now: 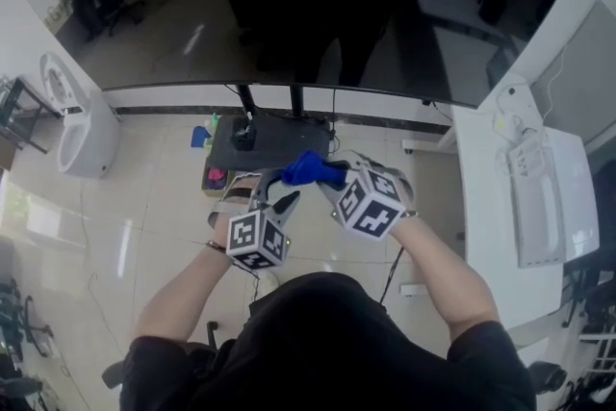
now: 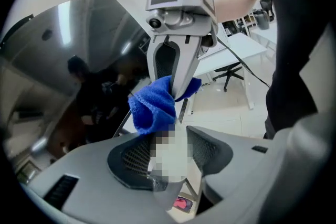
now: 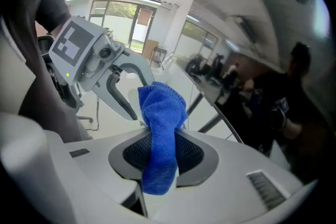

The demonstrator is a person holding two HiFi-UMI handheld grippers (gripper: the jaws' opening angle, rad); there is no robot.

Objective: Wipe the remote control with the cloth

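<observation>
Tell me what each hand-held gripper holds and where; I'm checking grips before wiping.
The right hand-held gripper pinches the bunched cloth near its middle; the left hand-held gripper clamps the white remote around mid-length.

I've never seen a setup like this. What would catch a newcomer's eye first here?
The bright blue fuzzy cloth stands out at the centre of the head view. It is pinched in the right gripper, close against the left gripper, which clamps what looks like a pale remote control. Above them a huge glossy dark screen fills the top of that view, mirroring the room.
</observation>
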